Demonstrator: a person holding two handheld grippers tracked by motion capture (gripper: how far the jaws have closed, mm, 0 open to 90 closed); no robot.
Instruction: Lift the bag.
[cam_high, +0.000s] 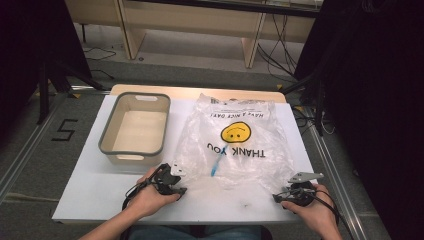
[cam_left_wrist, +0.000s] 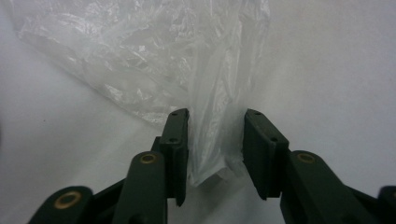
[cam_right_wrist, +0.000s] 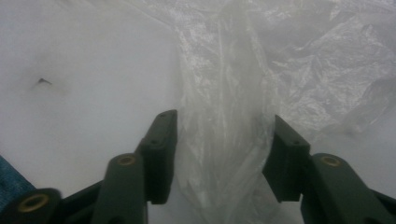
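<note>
Both grippers straddle the handles of a clear plastic bag, not yet pinching.

At the bottom of the high view, the left gripper (cam_high: 172, 181) and right gripper (cam_high: 295, 192) sit at the bag's near corners, seemingly placed to lift it by its handles. In each gripper view a handle strip (cam_left_wrist: 212, 140) (cam_right_wrist: 222, 154) lies between half-open jaws, with gaps at the pads. The plastic bag (cam_high: 235, 137) lies flat mid-frame on the white table (cam_high: 90, 185), a blue toothbrush (cam_high: 215, 166) inside. Farther off, upper left, an empty grey-rimmed bin (cam_high: 106, 131) waits, probably for the contents.
</note>
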